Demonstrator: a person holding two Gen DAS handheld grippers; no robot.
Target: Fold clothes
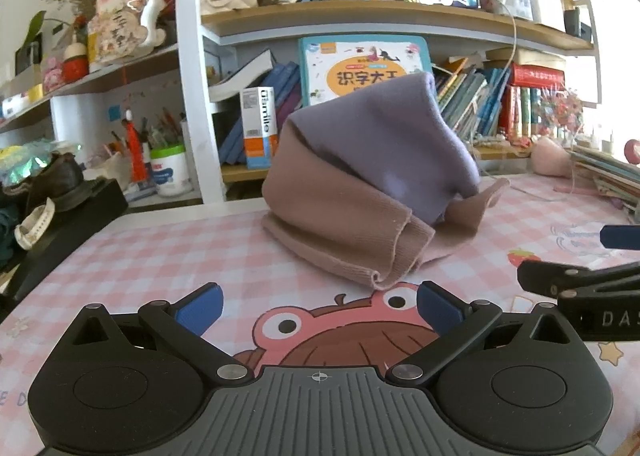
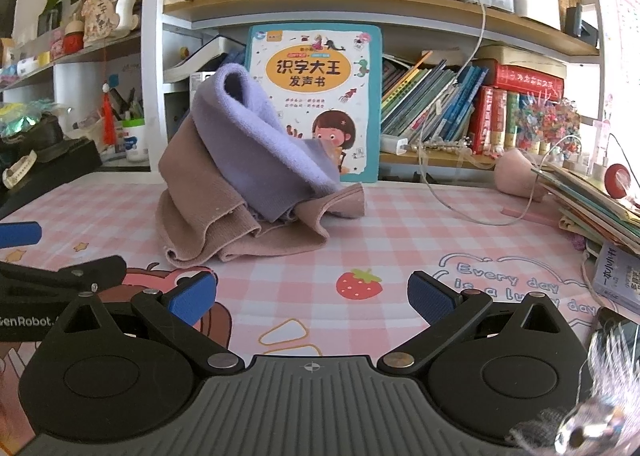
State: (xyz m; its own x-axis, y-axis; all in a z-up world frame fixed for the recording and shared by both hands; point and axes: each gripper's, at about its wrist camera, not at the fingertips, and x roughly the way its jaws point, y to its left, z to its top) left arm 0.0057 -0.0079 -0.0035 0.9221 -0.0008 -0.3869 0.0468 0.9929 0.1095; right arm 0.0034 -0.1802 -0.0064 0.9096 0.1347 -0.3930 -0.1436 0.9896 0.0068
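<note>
Surface [image 1: 168, 252]: a pink checked mat covers it, with a cartoon face and a strawberry [image 2: 359, 283] printed on it.
Picture book [image 2: 316, 95]: it stands upright behind the clothes, against the shelf.
Clothes [image 1: 360, 183]: a brown and purple piece in one bumpy heap on the surface, in front of the picture book. Not folded yet, I think.
Clothes shape: the purple part sticks up tall. The brown hem spreads low and wide, side to side.
Left hand-held gripper [image 1: 319, 308]: wide open, holding nothing. The brown hem is straight ahead of it, very near its tips.
Right hand-held gripper [image 2: 312, 298]: wide open, holding nothing. The clothes are ahead and off to its left.
Nearer one: the left, I think, so it could grab the hem first.
</note>
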